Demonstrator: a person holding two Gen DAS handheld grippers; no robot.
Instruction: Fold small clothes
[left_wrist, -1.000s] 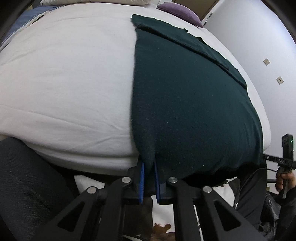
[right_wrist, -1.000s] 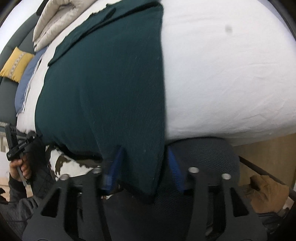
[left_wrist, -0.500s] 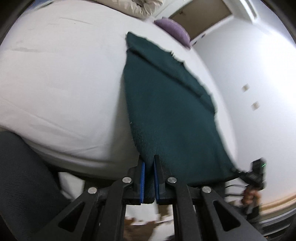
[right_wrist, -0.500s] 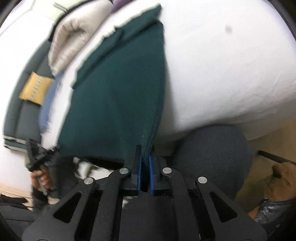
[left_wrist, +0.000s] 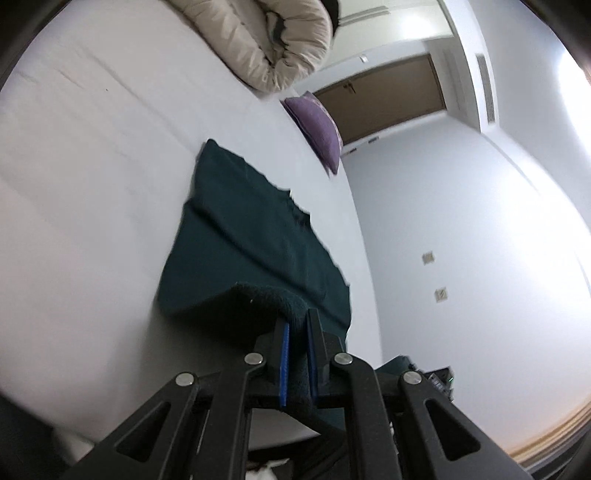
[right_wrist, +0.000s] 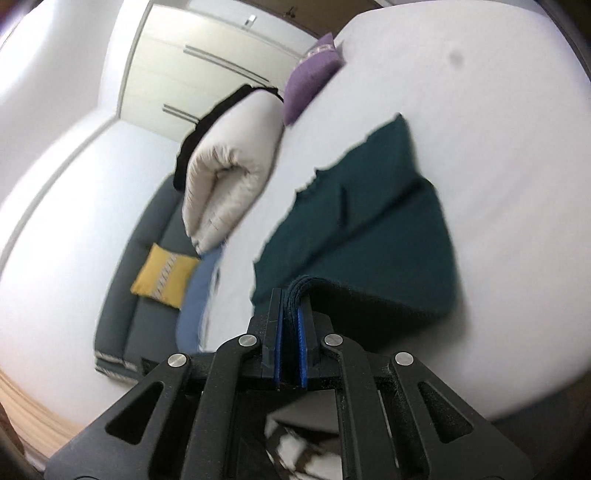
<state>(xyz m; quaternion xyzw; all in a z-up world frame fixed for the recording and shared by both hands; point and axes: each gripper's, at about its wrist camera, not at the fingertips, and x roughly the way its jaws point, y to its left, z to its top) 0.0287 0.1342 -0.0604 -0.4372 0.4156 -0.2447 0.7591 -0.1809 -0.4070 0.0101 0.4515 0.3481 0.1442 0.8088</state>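
One dark green garment (left_wrist: 251, 236) lies on the bed (left_wrist: 92, 184); two grippers, left gripper (left_wrist: 296, 328) and right gripper (right_wrist: 290, 306), each pinch its near edge at 6 o'clock; one purple cushion (left_wrist: 317, 129) at 12 o'clock.

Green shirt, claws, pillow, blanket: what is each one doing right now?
Green shirt: far part flat on the bed, near edge lifted.
Left claw: shut on the shirt.
Right claw: shut on the shirt.
Purple pillow: lying on the bed.
Cream blanket: folded up.

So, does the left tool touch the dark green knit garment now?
Touching. The left wrist view shows the left tool shut on the dark green knit garment, whose edge sits pinched between the blue pads.
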